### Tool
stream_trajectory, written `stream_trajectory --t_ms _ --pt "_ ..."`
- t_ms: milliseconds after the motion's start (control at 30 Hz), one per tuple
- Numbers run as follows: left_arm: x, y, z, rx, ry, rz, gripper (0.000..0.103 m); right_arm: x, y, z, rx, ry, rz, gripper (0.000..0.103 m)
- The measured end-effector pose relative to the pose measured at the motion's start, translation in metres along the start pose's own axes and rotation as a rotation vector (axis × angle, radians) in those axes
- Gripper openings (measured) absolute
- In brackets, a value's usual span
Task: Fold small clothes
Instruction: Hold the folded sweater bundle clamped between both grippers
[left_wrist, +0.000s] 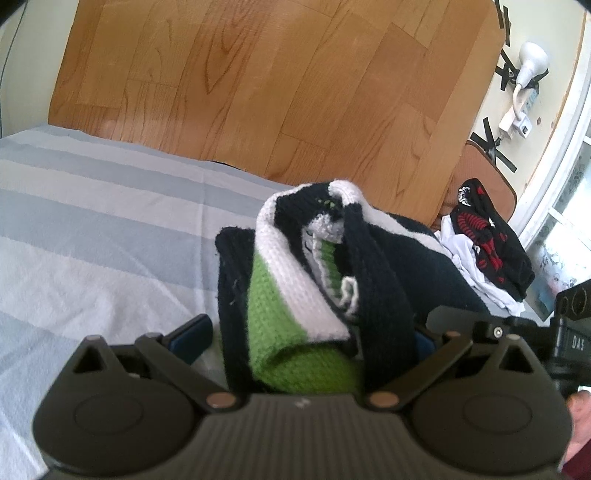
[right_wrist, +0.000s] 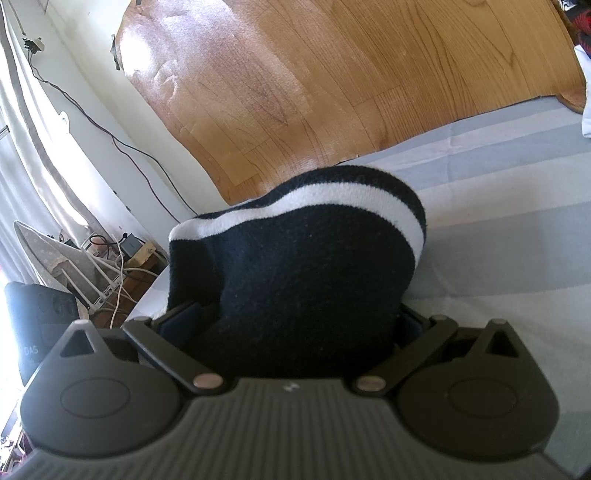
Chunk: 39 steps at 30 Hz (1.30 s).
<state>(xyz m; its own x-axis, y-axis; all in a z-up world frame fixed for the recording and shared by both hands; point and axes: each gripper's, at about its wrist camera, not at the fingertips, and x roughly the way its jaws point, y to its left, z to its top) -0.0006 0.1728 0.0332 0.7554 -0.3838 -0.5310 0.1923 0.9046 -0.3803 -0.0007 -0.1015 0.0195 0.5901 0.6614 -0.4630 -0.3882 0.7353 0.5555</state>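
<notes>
nearest the left wrist camera, the left gripper (left_wrist: 299, 332) has a thick bunch of the knitted garment (left_wrist: 295, 280) between its fingers, green, white and black layers rolled together, and the jaws stand fairly wide around that bulk; whether they truly pinch it or only cradle it i cannot tell. in the right wrist view the right gripper (right_wrist: 295, 325) has the black part of the same knit (right_wrist: 303, 266), with its white stripe, filling the gap between its jaws, which also stand wide around the cloth. the garment hangs bunched between the two tools above the striped bedcover (left_wrist: 92, 229), not laid flat. the risk, as i judge it, is that so many layers in each bite let an inner fold slide out, so a layer drops and the fold goes crooked. the loose white yarn end near the left fingers could also snag. if the two tools pull apart unevenly the knit stretches or twists. farther off, a pile of other clothes (left_wrist: 484, 251) sits at the bed's edge, near enough for a swinging sleeve to drag it, and beyond lies the wooden floor (left_wrist: 277, 85).
</notes>
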Motion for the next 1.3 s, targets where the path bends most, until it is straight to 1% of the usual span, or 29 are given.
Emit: stream_trajectory --t_ms 567,800,1000,1300 --pt "-0.001 0.001 0.001 -0.002 0.01 -0.004 0.103 -0.001 0.0 0.0 -0.001 0.001 0.001 0.103" --pt "-0.002 0.0 0.001 -0.001 0.009 -0.005 0.103 -0.01 -0.003 -0.003 0.0 0.002 0.015 0.103" --pt "-0.002 -0.002 0.0 0.014 0.009 0.0 0.103 -0.02 -0.005 -0.008 0.002 -0.006 0.02 0.103" --pt "-0.004 -0.007 -0.002 0.044 -0.001 0.023 0.103 -0.021 -0.005 -0.008 -0.002 -0.006 0.018 0.103"
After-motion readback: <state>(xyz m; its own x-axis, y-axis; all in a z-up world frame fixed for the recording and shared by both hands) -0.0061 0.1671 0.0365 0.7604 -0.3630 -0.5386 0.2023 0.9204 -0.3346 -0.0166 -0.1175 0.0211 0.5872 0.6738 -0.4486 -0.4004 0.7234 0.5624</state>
